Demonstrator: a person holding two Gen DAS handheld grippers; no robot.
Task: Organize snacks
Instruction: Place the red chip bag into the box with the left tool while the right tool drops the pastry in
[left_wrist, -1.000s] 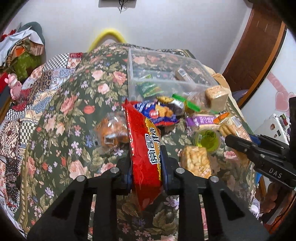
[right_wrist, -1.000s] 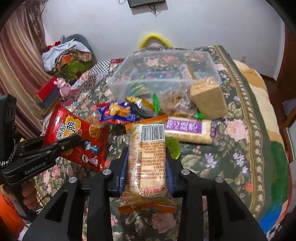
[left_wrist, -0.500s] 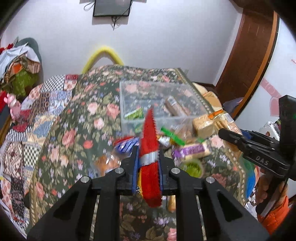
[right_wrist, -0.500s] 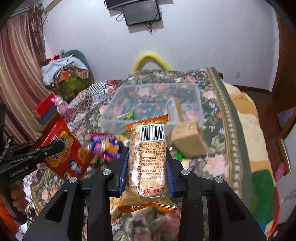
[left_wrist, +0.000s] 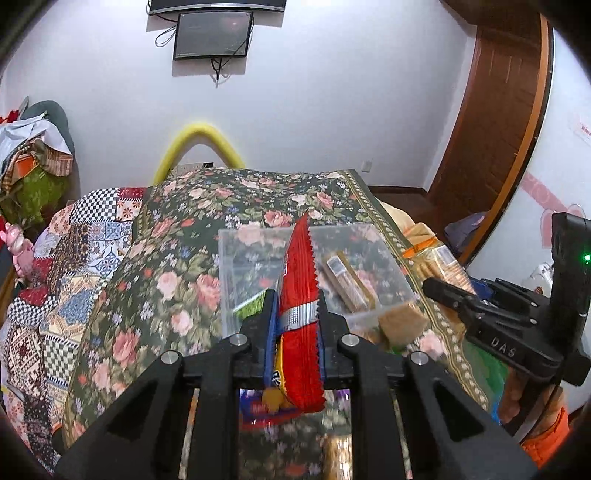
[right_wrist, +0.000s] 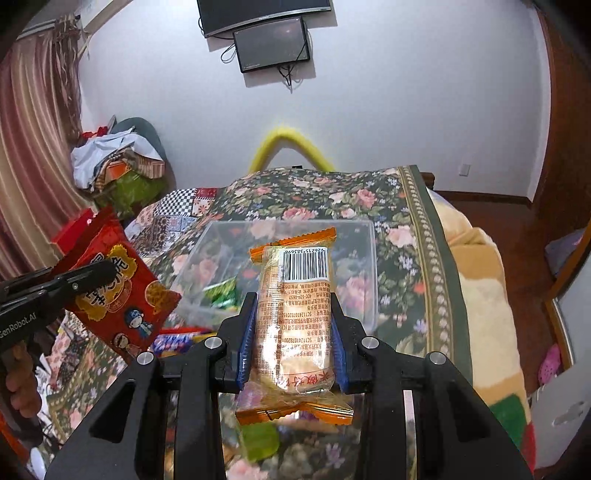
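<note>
My left gripper (left_wrist: 293, 325) is shut on a red snack bag (left_wrist: 300, 295), held edge-on above the bed in front of the clear plastic bin (left_wrist: 258, 240). The bag also shows in the right wrist view (right_wrist: 118, 291), at the left. My right gripper (right_wrist: 293, 332) is shut on an orange-ended biscuit pack (right_wrist: 295, 306) with a barcode, held above the bed before the bin (right_wrist: 365, 258). The bin holds a green packet (right_wrist: 221, 293) and a long wrapped bar (left_wrist: 347, 280). The right gripper shows in the left wrist view (left_wrist: 436, 288).
Loose snacks lie on the floral bedspread (left_wrist: 177, 229) below the grippers: a tan cake block (left_wrist: 400, 325), a blue packet (right_wrist: 173, 339), a green jelly cup (right_wrist: 260, 441). A clothes pile (right_wrist: 118, 162) sits far left; a wooden door (left_wrist: 491, 110) stands right.
Both grippers have risen with their snacks and tilted up, so the bin and loose snacks sit lower in view. The red bag turned from face-on to edge-on in the left wrist view.
</note>
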